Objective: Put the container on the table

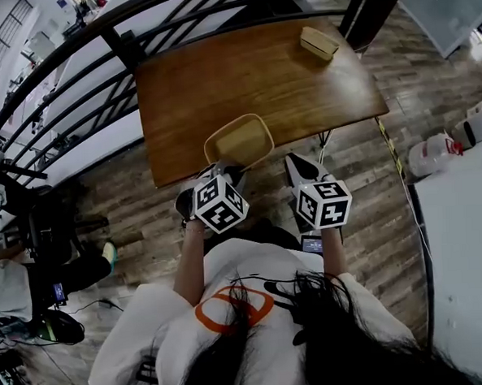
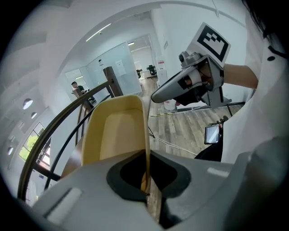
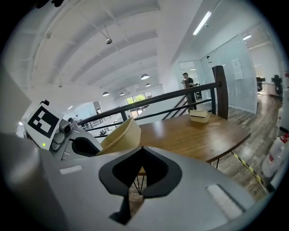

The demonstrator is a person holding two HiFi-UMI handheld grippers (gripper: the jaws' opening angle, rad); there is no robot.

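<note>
A pale yellow container (image 1: 238, 140) hangs tilted over the near edge of the brown wooden table (image 1: 250, 81). My left gripper (image 1: 226, 169) is shut on its near rim. In the left gripper view the container (image 2: 117, 131) fills the middle and its thin wall runs down between the closed jaws of the left gripper (image 2: 146, 155). My right gripper (image 1: 299, 169) floats just right of the container, shut and holding nothing. In the right gripper view the right gripper (image 3: 141, 149) points at the table (image 3: 189, 135), with the container (image 3: 119, 135) and left gripper (image 3: 67, 135) to its left.
A second, smaller container (image 1: 319, 42) lies at the table's far right corner. A black railing (image 1: 71, 84) runs behind and left of the table. White jugs (image 1: 434, 153) stand on the floor at right beside a white counter (image 1: 464, 247). A person (image 3: 186, 83) stands far off.
</note>
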